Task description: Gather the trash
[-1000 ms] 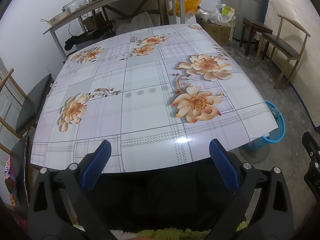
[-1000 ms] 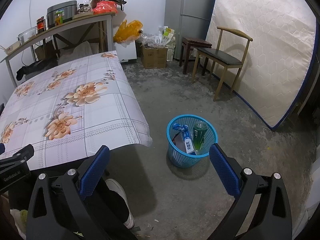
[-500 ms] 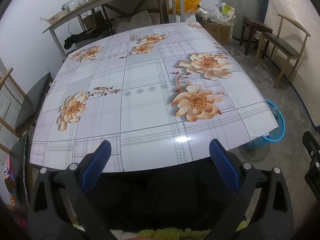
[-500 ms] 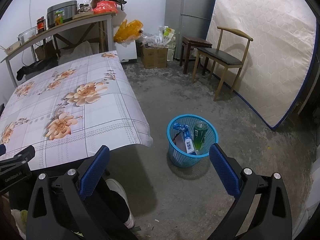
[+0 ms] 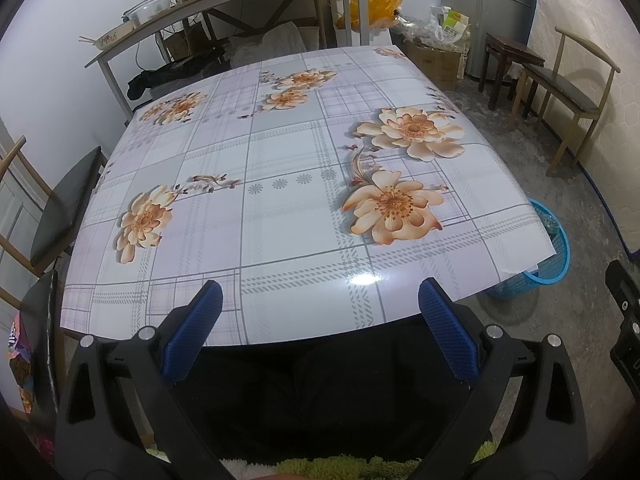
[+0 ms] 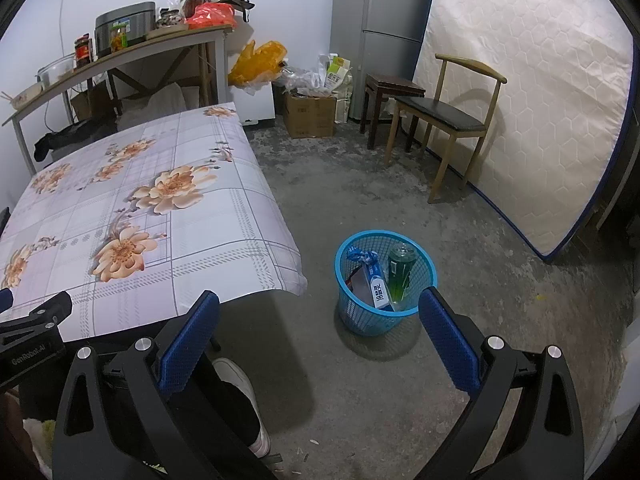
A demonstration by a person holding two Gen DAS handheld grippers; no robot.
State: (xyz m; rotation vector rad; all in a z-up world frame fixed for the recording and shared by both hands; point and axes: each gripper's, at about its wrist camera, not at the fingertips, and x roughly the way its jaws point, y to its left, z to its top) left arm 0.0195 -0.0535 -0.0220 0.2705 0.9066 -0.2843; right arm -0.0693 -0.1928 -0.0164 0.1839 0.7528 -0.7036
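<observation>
A blue mesh trash basket (image 6: 426,266) stands on the concrete floor right of the table; it also shows in the left wrist view (image 5: 554,270). Inside lie a green can (image 6: 400,268) and a blue and white wrapper (image 6: 376,280). My right gripper (image 6: 318,334) is open and empty, held above the floor in front of the basket. My left gripper (image 5: 318,322) is open and empty over the near edge of the table with the flowered cloth (image 5: 280,184). No trash shows on the tabletop.
A wooden chair (image 6: 452,120) and a dark stool (image 6: 390,88) stand by a leaning mattress (image 6: 532,100). A shelf table (image 6: 120,64) with jars and a cooker is at the back. Boxes and bags (image 6: 312,108) sit by the fridge. Another chair (image 5: 60,208) is left of the table.
</observation>
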